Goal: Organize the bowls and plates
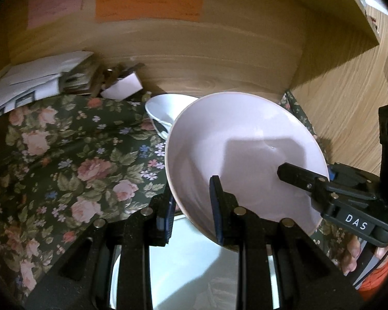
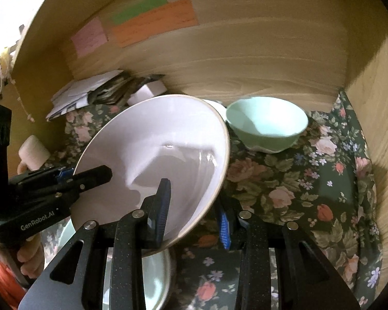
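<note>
While both tools (image 1: 194, 206) (image 2: 196, 206) pinch the pink bowl (image 1: 245, 139), mint bowl (image 2: 266, 124) behind, papers (image 1: 25, 87) left.

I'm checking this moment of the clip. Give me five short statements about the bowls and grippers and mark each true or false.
1. Both grippers clamp the rim of the pale pink bowl. True: left gripper, right gripper.
2. The pink bowl lies flat on the cloth. False: it is tilted, held up.
3. A green bowl stands upright on the flowered cloth. True.
4. The green bowl is stacked inside the pink one. False: it stands apart, behind it.
5. The coloured paper notes lie on the cloth. False: they are on the wooden back wall.
</note>
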`<state>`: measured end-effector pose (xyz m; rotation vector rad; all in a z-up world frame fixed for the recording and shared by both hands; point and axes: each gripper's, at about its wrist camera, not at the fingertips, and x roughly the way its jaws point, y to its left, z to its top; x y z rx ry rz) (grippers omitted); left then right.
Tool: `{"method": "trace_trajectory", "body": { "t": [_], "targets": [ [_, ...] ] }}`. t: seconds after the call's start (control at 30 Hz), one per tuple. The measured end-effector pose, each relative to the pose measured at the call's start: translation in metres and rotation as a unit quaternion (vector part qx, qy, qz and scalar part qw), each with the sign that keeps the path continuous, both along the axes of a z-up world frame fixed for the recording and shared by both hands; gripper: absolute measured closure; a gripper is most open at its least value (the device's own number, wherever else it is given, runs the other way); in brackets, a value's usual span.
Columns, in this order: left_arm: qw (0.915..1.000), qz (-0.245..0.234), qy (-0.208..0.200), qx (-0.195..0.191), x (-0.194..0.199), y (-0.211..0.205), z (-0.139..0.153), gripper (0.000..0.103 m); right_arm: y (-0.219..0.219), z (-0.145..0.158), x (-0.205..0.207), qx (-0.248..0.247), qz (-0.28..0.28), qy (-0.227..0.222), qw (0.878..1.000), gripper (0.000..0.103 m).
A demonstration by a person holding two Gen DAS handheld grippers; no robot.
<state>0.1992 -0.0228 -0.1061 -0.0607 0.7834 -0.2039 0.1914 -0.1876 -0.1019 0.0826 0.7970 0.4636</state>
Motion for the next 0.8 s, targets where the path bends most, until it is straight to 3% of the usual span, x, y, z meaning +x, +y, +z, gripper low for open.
{"method": "trace_trajectory", "body": {
  "t": [0.8],
  "targets": [
    [0.9949, 0.096, -0.031, -0.006, -0.084, 0.082, 0.01, 0.078, 0.088, 0.01, -0.039, 0.001, 0.097, -0.019, 0.995, 0.073]
  ]
}}
